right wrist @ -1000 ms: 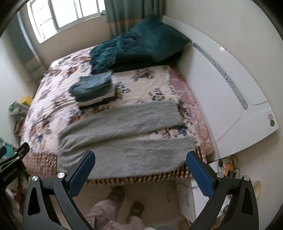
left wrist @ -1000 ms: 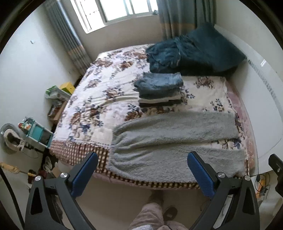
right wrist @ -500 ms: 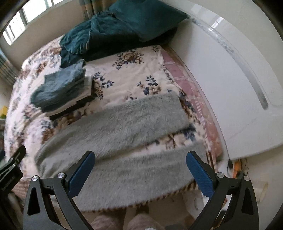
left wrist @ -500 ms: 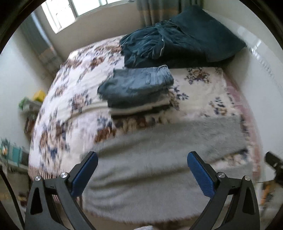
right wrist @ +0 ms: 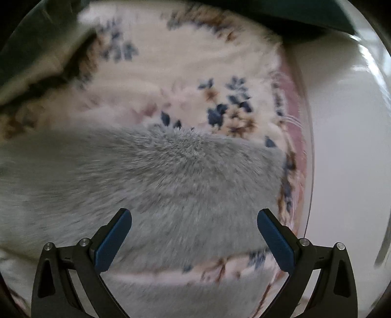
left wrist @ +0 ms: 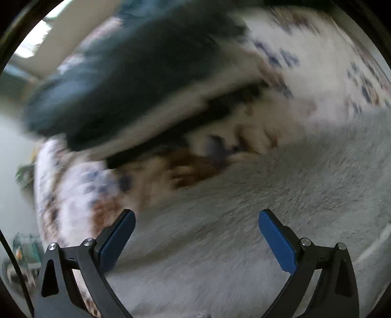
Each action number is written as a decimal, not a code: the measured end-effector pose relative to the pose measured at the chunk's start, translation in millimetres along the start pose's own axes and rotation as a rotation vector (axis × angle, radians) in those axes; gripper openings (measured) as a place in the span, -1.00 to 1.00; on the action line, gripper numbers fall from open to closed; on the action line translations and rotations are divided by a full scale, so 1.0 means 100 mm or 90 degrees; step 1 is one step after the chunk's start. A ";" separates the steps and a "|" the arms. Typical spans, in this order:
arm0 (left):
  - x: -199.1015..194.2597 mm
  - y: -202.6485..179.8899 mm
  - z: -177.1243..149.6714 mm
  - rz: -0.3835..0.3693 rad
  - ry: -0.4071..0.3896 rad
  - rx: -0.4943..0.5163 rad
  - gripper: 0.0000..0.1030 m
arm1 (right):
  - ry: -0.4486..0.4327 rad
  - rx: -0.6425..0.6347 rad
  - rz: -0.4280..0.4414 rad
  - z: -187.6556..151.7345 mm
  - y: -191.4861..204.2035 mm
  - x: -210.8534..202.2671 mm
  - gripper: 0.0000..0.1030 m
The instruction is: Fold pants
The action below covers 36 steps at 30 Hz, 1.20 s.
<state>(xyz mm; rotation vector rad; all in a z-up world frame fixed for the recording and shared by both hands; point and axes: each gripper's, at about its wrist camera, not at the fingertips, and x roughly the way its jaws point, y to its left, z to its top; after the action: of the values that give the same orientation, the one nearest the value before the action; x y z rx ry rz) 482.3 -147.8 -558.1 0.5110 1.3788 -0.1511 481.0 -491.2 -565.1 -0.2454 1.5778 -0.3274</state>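
Grey fluffy pants (left wrist: 256, 220) lie spread flat on the floral bedspread (left wrist: 73, 186), blurred in the left wrist view. My left gripper (left wrist: 196, 232) is open and empty, low over the waist end of the pants. In the right wrist view the far leg (right wrist: 171, 176) of the pants fills the middle, and the near leg (right wrist: 183, 298) lies at the bottom. My right gripper (right wrist: 194, 232) is open and empty, close above the far leg near its cuff end.
A stack of folded jeans (left wrist: 117, 80) lies just beyond the pants; it also shows in the right wrist view (right wrist: 31, 61). A dark teal pillow (right wrist: 281, 14) sits at the bed's head. The white headboard (right wrist: 347, 146) stands close on the right.
Both grippers have dropped down and forward, from high above the bed to close over the grey pants. Both stay open. The pants have not moved.
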 end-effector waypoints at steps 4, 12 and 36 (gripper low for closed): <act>0.52 -0.39 0.16 -0.026 0.038 0.112 0.89 | 0.039 -0.165 -0.041 0.38 0.41 0.74 1.00; 0.47 -0.44 0.26 -0.179 0.037 0.126 -0.49 | 0.067 -0.368 0.006 0.68 0.80 1.17 0.44; -1.86 -0.22 -1.47 -0.176 -0.089 -0.131 -0.89 | -0.102 0.058 0.150 -1.44 0.03 -0.35 -0.79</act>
<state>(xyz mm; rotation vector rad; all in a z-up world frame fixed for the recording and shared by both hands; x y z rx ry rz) 304.3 -139.0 -400.4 0.1343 1.3050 -0.2621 338.5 -468.2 -531.1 -0.0133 1.4122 -0.1907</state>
